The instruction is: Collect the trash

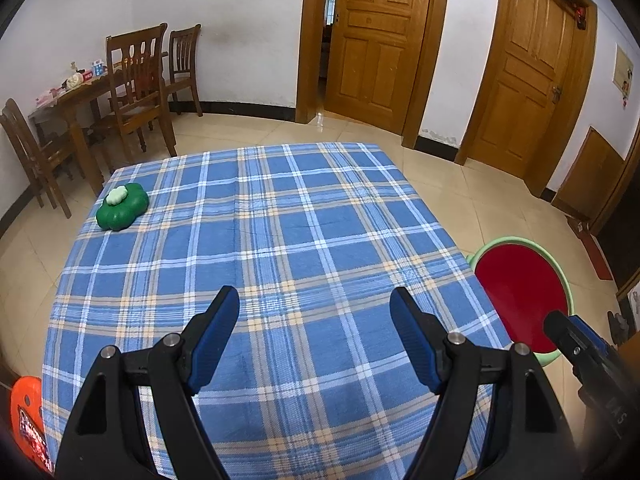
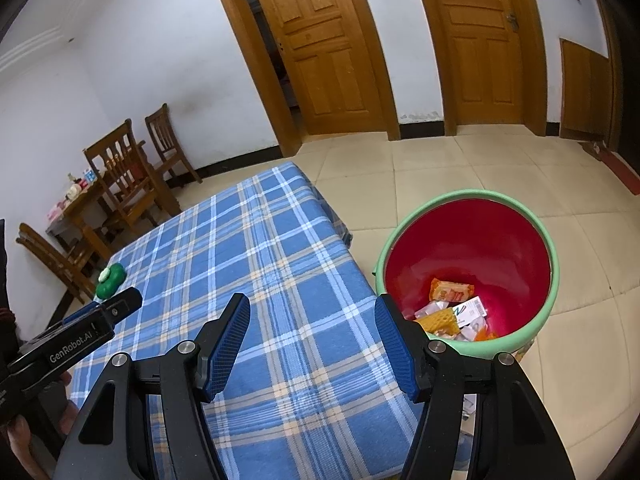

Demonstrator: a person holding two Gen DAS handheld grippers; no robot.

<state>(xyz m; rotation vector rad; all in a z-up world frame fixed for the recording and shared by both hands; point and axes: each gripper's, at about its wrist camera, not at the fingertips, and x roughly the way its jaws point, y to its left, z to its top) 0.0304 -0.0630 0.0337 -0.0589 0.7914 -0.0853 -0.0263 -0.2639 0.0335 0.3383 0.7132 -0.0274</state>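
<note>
Trash bin (image 2: 472,268): round, mint-green outside & rim, red inside, stands on the tiled floor just beside the right edge of the blue plaid tablecloth (image 2: 256,280). At the bottom of the bin lies a heap of trash: orange snack wrapper (image 2: 450,290), white carton w/ green logo (image 2: 472,310), yellow foam net (image 2: 438,322), plus a few pale scraps too small to tell.

In the left wrist view the bin (image 1: 520,296) shows only partly, past the cloth's right edge.

Right gripper (image 2: 312,338): spread wide, nothing between the blue pads, touching nothing; hangs over the cloth's right edge, next to the bin. Left gripper (image 1: 314,330): also spread wide & holding nothing, above the near part of the cloth, well apart from the bin.

On the cloth's far left corner, far from the bin: green flower-shaped container (image 1: 122,206) w/ white flower knob.
</note>
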